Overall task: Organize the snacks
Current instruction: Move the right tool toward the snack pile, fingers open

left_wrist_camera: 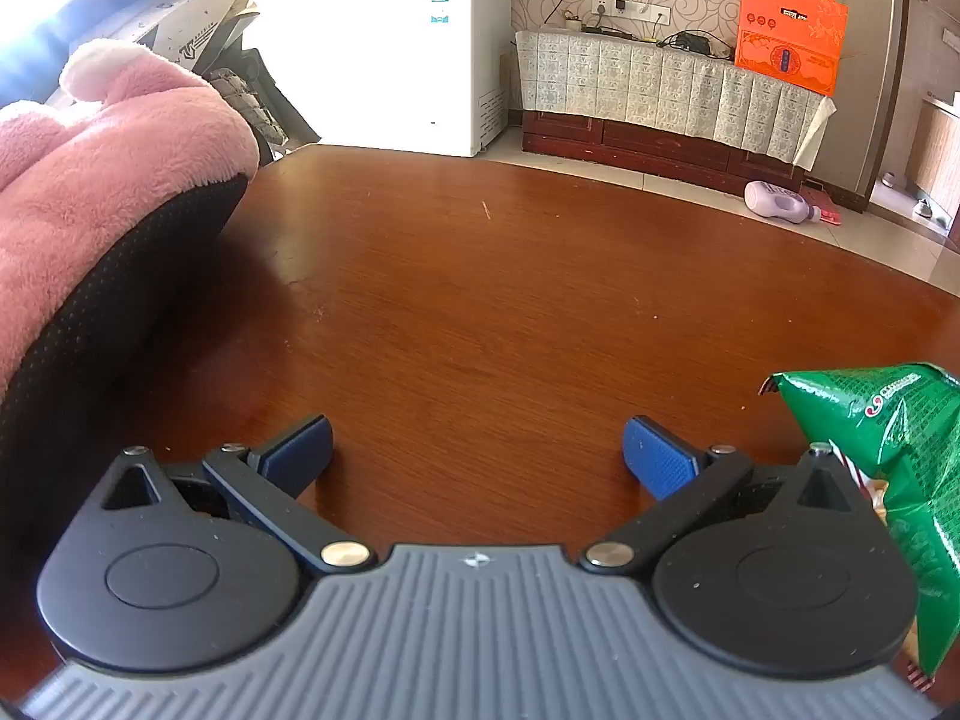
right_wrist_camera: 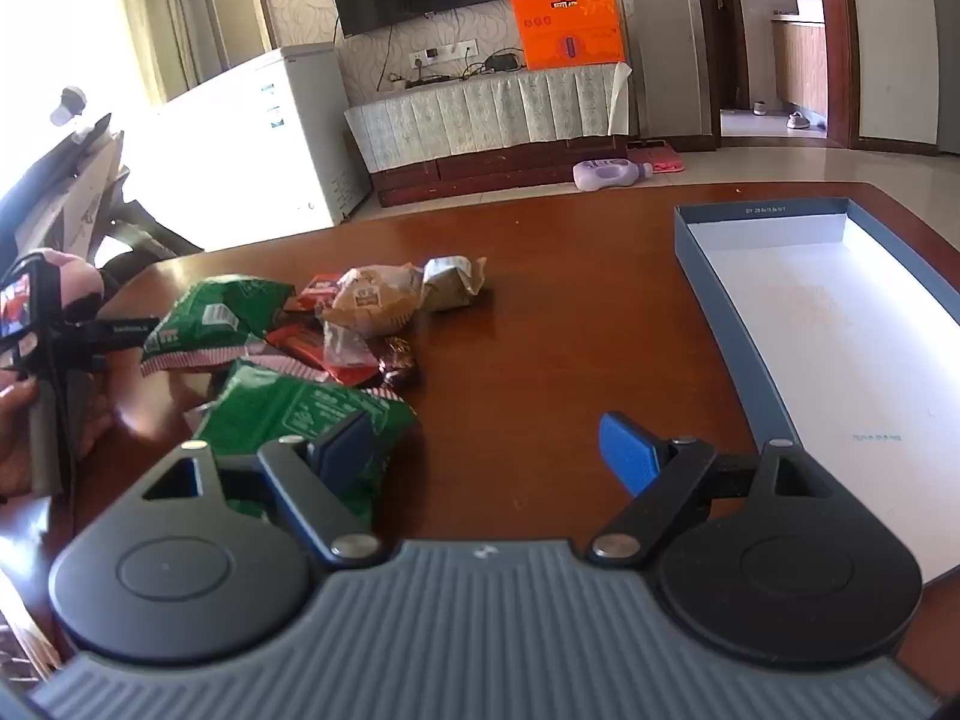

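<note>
A heap of snacks lies on the brown table left of centre in the right wrist view: two green bags (right_wrist_camera: 222, 315) (right_wrist_camera: 300, 420), red packets (right_wrist_camera: 312, 348), a wrapped tan cake (right_wrist_camera: 375, 303) and a small beige packet (right_wrist_camera: 450, 282). My right gripper (right_wrist_camera: 480, 450) is open above bare wood, its left finger (right_wrist_camera: 345, 444) over the near green bag. A shallow blue-walled box (right_wrist_camera: 720, 252) with a white floor lies to the right. My left gripper (left_wrist_camera: 477, 450) is open over bare table, with a green bag (left_wrist_camera: 900, 450) just right of it.
A pink fleece sleeve with a black cuff (left_wrist_camera: 108, 228) leans on the table at the left. Behind the table stand a white chest freezer (right_wrist_camera: 264, 144), a TV cabinet under a cloth (right_wrist_camera: 492, 114) and an orange carton (right_wrist_camera: 567, 18). A bottle (right_wrist_camera: 606, 173) lies on the floor.
</note>
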